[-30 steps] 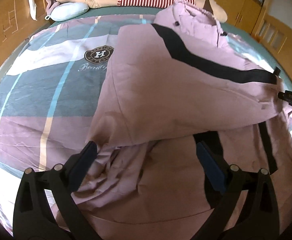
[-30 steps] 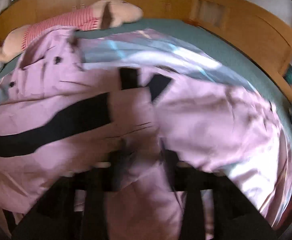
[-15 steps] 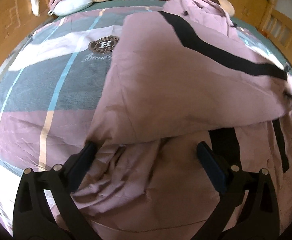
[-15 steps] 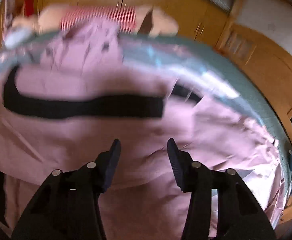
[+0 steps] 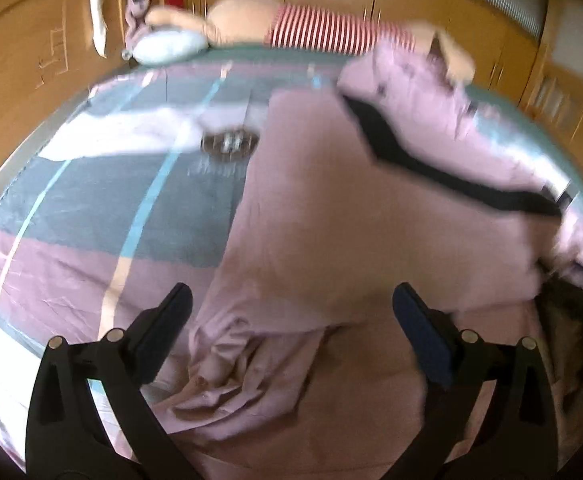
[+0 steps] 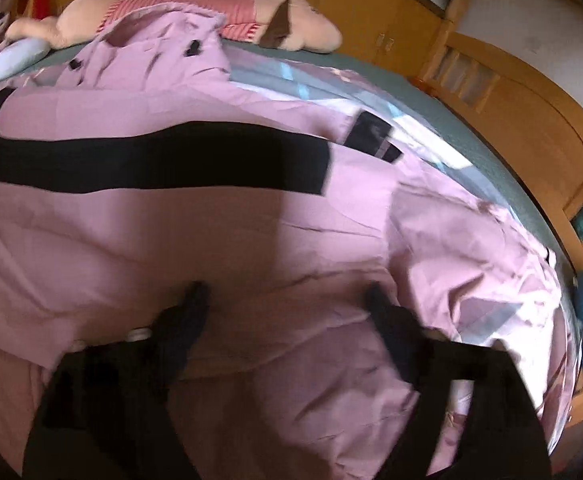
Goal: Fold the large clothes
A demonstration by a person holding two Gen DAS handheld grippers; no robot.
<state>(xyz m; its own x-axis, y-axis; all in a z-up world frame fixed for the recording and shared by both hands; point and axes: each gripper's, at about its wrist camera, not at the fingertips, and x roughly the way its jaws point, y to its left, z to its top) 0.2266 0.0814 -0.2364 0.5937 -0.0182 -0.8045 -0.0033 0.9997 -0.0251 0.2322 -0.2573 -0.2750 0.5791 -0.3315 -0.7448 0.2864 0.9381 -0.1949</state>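
Pink jacket (image 6: 219, 248) fills frame centre on bed (image 5: 91, 208), one panel folded over. Your right gripper (image 6: 287, 300) is opening, nothing between jaws: fold released. Your left gripper (image 5: 291, 308) gapes wide over crumpled hem, lower centre, empty.
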